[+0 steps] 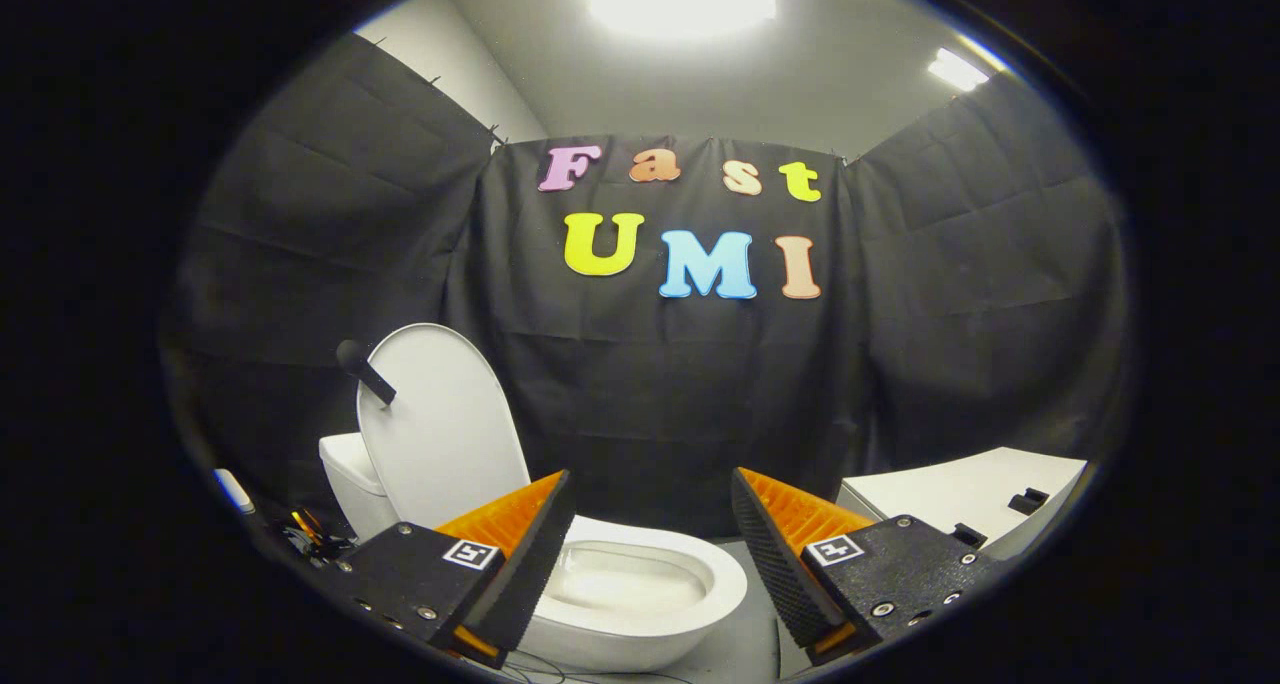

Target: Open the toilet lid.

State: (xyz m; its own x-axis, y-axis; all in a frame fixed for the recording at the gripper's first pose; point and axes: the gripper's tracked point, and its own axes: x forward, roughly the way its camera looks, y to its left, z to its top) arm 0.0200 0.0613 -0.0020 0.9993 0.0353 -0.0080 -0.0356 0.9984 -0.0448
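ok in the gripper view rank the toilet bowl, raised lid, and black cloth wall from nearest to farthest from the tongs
1. Toilet bowl: just ahead of the open tongs, its rim showing between and below the fingers.
2. Raised lid: upright beyond the bowl, past the left finger.
3. Black cloth wall: farthest, behind the toilet.
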